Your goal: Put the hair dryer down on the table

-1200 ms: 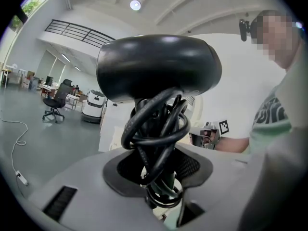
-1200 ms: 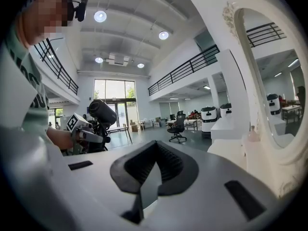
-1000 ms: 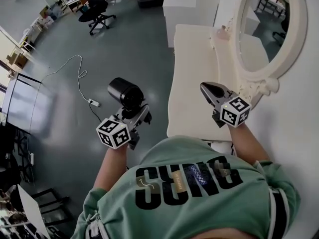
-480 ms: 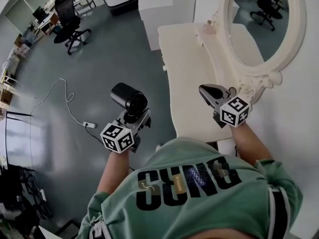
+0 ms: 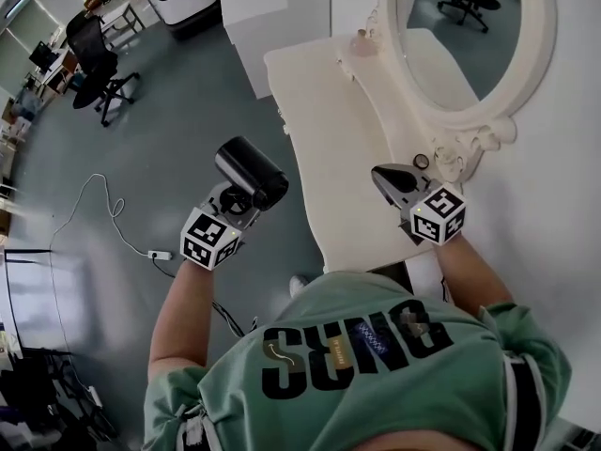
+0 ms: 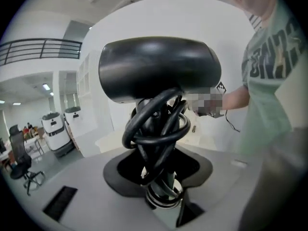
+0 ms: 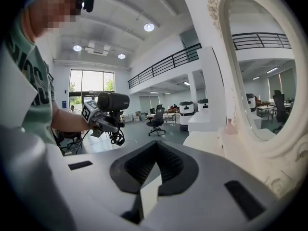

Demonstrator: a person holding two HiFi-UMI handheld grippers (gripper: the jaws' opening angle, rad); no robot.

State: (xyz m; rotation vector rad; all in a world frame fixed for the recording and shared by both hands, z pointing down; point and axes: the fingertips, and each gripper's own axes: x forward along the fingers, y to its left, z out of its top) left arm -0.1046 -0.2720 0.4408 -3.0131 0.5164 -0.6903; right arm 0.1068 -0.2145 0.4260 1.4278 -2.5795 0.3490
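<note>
Since the earlier frame, the hair dryer (image 5: 249, 169) had come closer to the counter's left edge, though it was held above the floor and clear of the surface. Cream counter (image 5: 329, 130) carried an oval mirror (image 5: 470, 36) at its far side. Dryer noted as black, with a short barrel-shaped body and its cord (image 6: 156, 129) looped round the handle. Left claw (image 6: 161, 194) was clamped on the handle's lower end, barrel uppermost. Right claw (image 7: 147, 186) hung over the counter's near edge, jaws together, holding nothing.

Office hall: swivel chair (image 5: 94, 59), mezzanine railing (image 7: 163, 64)
</note>
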